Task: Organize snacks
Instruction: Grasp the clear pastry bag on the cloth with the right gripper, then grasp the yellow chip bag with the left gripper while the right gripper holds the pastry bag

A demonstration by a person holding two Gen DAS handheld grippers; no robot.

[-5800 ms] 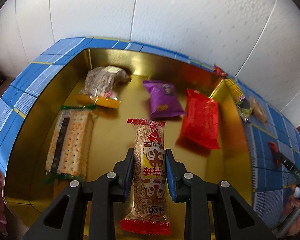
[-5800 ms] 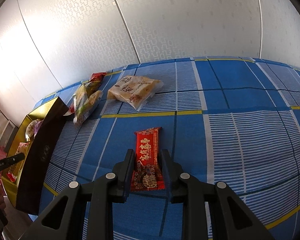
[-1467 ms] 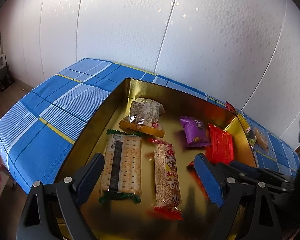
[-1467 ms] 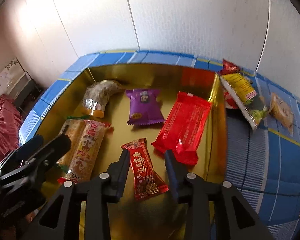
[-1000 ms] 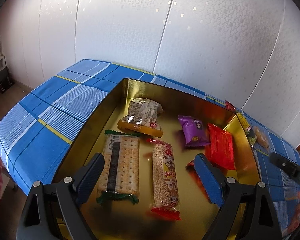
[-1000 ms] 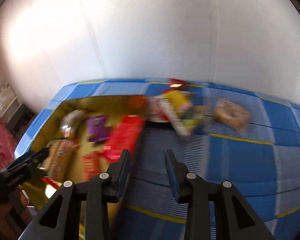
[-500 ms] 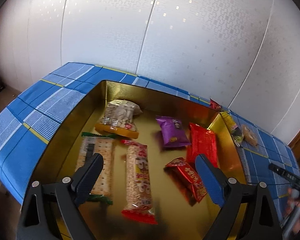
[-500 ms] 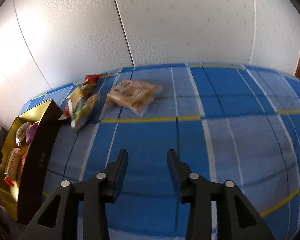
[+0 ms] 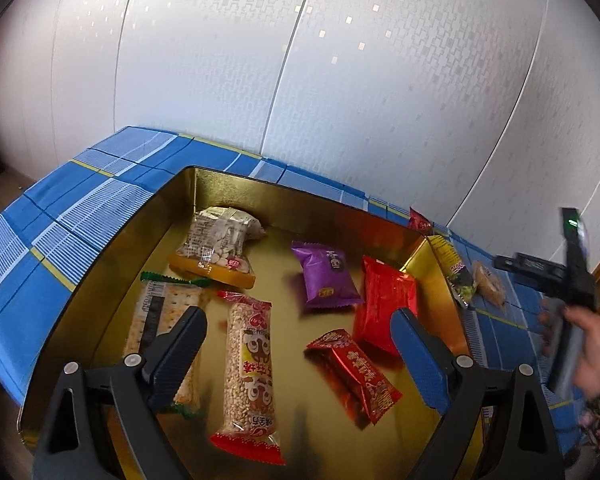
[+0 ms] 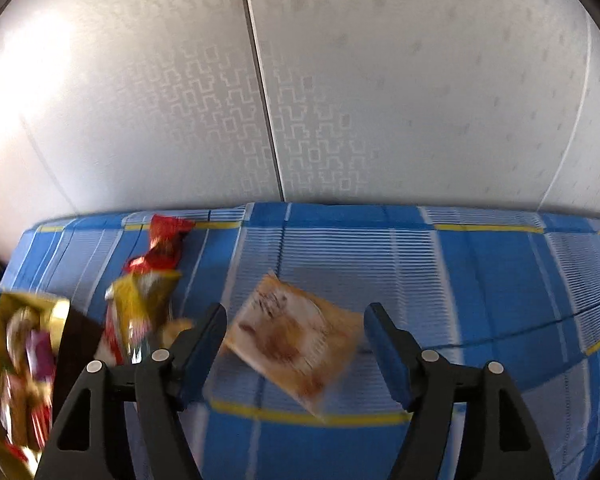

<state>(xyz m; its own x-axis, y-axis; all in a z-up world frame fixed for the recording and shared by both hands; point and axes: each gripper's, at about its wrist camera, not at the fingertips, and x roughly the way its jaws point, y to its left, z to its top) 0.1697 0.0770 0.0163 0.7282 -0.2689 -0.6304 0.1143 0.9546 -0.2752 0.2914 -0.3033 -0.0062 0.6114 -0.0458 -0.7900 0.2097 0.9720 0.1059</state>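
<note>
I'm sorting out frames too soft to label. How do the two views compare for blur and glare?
Left wrist view: sharp, gold box mirrors the packets, fisheye bends the wall. Right wrist view: motion-smeared, tan packet and yellow bag streaked, bright glare on the wall at upper left.

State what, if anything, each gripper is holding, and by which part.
Nothing is held. The left gripper is open above the gold tin; the right gripper is opening, with the pale snack packet on the cloth between its fingers, untouched.

Chinese characters run down the long clear-wrapped puffed-grain bar (image 9: 247,364) and the small red foil snack packet (image 9: 354,372) in the gold tin; none can be read clearly.
</note>
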